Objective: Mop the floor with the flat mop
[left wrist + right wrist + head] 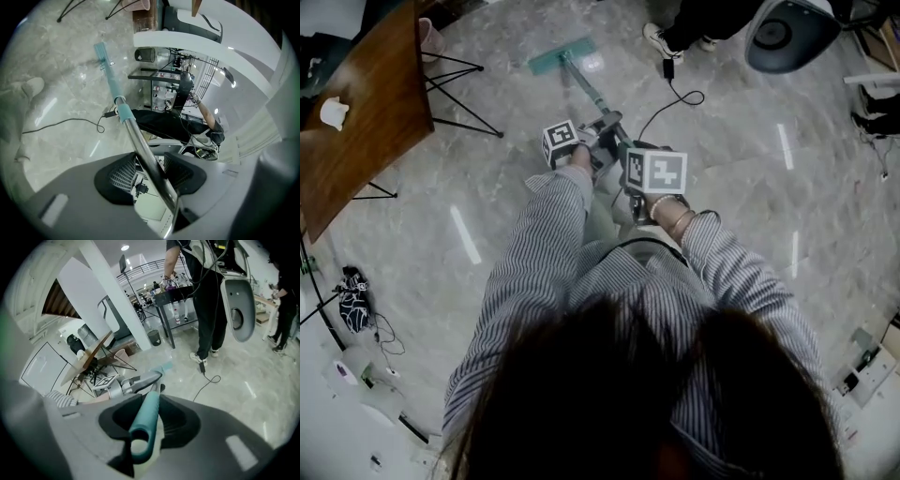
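Note:
The flat mop's teal head (562,54) lies on the grey marble floor ahead of me, and its pole (587,89) slants back to my hands. My left gripper (602,131) is shut on the steel part of the pole. In the left gripper view the pole (143,150) runs between the ribbed pads (123,176) toward a teal collar (124,112) and the mop head (101,49). My right gripper (630,178) holds higher up. In the right gripper view its jaws (147,416) are shut on the teal end grip (146,420).
A wooden table (356,131) on thin black legs stands at the left. A black cable (675,98) lies on the floor beyond the mop. A person's shoes (661,39) and a grey rounded machine (792,33) are at the far right. Small devices (354,305) sit at the lower left.

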Tool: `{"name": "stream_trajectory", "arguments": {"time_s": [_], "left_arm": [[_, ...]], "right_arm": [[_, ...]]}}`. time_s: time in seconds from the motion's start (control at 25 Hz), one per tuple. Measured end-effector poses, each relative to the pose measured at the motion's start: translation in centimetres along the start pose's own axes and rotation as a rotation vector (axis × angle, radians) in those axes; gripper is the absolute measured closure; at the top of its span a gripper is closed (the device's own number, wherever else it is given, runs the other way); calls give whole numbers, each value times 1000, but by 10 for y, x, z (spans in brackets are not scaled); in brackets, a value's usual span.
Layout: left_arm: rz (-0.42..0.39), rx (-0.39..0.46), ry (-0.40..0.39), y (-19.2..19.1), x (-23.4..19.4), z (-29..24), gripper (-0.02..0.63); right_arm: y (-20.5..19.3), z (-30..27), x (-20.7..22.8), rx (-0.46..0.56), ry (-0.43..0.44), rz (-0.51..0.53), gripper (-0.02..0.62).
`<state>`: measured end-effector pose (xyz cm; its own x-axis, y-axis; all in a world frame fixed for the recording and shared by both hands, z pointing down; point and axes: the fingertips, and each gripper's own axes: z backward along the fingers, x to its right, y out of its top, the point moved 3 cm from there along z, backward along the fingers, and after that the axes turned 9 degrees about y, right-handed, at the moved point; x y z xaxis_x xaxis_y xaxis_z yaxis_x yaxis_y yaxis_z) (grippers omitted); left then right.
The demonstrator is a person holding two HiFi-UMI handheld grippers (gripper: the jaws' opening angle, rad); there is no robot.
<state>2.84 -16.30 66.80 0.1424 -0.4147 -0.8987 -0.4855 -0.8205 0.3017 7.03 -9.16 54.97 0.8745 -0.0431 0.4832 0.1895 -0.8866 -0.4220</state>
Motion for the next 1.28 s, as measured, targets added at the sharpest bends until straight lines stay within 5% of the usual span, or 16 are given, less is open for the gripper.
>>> {"name": "stream_trajectory", "arguments": {"time_s": [0.28,0.72,1.28], "left_arm": [[70,68,-30,-119,-52,16,426],[68,-13,-16,-245,-82,40,425],[49,-105,22,-257,-79,60,425]], "right_arm": [[-103,69,30,-56,10,21,480],[-195,158,50,-59,45,42,479],[-206,168,32,-61,39,24,477]]}}
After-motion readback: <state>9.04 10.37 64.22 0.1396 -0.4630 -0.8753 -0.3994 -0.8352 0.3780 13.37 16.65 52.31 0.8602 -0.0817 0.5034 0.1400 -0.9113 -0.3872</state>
